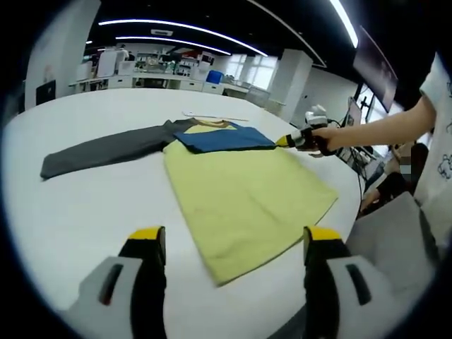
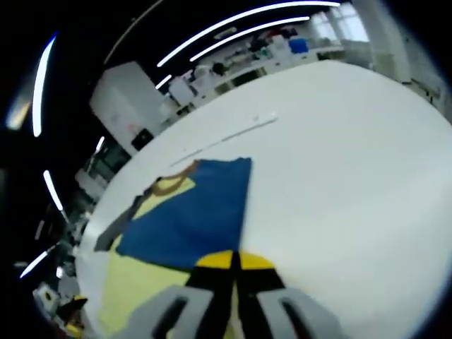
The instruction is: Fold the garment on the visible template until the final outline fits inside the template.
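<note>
One garment (image 1: 247, 191) on white table (image 1: 85, 212)

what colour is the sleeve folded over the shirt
Blue sleeve, clearest in the right gripper view.

White round table (image 1: 85, 205), curved ceiling light strips (image 1: 176, 27), far cluttered workbenches (image 1: 162, 74), bright windows (image 1: 254, 70), white pillar (image 1: 291, 74)

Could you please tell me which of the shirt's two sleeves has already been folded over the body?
The blue sleeve lies folded across the yellow body, with the right gripper at its end. The grey sleeve lies stretched out on the white table.
</note>
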Available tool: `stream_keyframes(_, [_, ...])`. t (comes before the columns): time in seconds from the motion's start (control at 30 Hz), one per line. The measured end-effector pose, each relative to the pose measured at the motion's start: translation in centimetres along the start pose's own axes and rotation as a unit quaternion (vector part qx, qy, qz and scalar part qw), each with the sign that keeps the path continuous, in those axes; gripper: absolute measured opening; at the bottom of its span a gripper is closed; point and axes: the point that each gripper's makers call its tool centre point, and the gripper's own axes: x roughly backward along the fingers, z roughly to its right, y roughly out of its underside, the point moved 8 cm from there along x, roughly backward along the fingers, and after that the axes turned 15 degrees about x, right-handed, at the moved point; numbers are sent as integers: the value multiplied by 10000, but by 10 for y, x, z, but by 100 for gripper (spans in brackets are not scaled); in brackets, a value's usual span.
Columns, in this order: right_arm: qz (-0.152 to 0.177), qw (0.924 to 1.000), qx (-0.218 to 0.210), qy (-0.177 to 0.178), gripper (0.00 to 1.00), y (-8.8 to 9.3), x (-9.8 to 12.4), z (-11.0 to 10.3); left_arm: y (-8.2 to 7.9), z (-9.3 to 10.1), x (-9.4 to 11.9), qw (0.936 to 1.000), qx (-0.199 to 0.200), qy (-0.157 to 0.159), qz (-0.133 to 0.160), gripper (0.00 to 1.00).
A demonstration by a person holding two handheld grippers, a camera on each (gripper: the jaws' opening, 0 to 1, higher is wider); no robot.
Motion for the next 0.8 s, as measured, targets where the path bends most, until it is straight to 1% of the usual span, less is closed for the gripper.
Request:
stream_keyframes(0.1, [10,10000,84,-26,0,0,0,0,0,0,0,10000,0,3,1,77])
stream_keyframes(0.2, [90,9996,244,-80,0,-2,3,-1,0,1,0,10000,6,2,9,77])
stream_keyframes(0.27, [200,9989,361,-220,8,-3,7,-3,0,1,0,10000,8,8,11,77])
stream_keyframes(0.33, [332,9974,547,-343,19,-4,13,-7,0,2,0,10000,2,15,14,77])
stream_keyframes(0.4, [427,9951,711,-530,26,-6,18,-11,0,2,0,10000,4,20,6,77])
stream_keyframes(0.47, [486,9923,969,-601,35,-8,21,-12,0,2,0,10000,-4,21,-9,77])
stream_keyframes(0.5, [476,9915,1027,-644,40,-8,23,-13,0,2,0,10000,-2,29,-10,77])
stream_keyframes(0.53, [477,9900,1147,-669,47,-7,25,-15,0,2,0,10000,1,42,-9,77])
stream_keyframes(0.57, [473,9884,1259,-701,53,-7,26,-17,0,2,0,10000,0,46,-9,77])
stream_keyframes(0.63, [438,9828,1626,-756,60,-8,25,-16,1,1,0,10000,-1,49,-12,77])
stream_keyframes(0.67, [421,9808,1744,-769,63,-7,27,-19,1,1,0,10000,4,52,-13,77])
stream_keyframes(0.7, [414,9776,1894,-823,66,-6,29,-21,1,1,0,10000,11,56,-14,77])
stream_keyframes(0.73, [386,9736,2095,-824,70,-5,30,-23,1,2,0,10000,16,59,-18,77])
stream_keyframes(0.8, [339,9683,2303,-907,78,-2,33,-26,1,2,-1,10000,23,69,-28,77])
